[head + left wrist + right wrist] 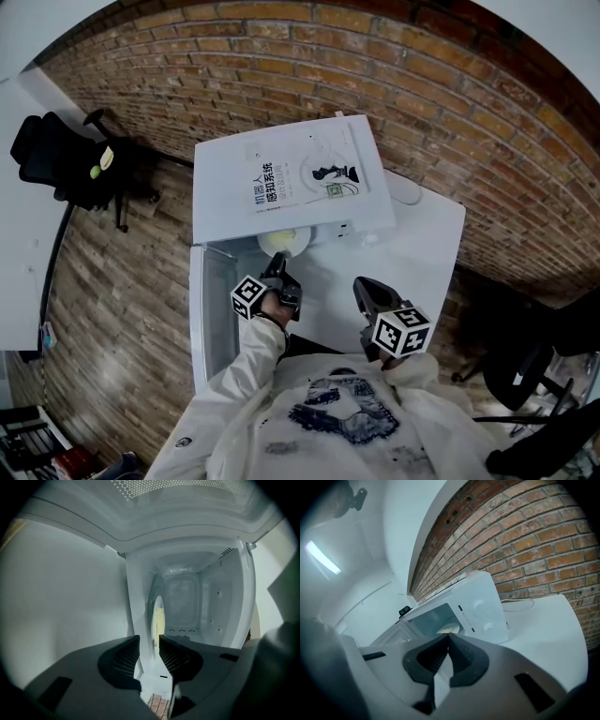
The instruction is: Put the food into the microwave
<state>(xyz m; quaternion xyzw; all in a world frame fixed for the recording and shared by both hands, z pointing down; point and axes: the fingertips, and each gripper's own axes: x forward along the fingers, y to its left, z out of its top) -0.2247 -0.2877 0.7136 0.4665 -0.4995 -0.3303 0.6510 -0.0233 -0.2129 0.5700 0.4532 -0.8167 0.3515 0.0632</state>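
Note:
A white microwave [217, 187] stands on a white table [427, 246] with its door [197, 309] swung open to the left. A pale plate of yellowish food [284, 241] sits just inside the opening. My left gripper [278, 267] reaches into the opening. In the left gripper view the gripper [149, 641] is open, and the plate's rim [158, 620] stands edge-on at its tips, not pressed. My right gripper [364, 289] hovers over the table in front of the microwave [480, 609]. In its own view the gripper [448, 637] is shut and empty, with the plate [449, 629] beyond it.
A white book [305, 178] lies on top of the microwave. A white cable [518, 603] runs along the table by the brick wall [450, 103]. Black office chairs stand at the left [56, 159] and the right [525, 375].

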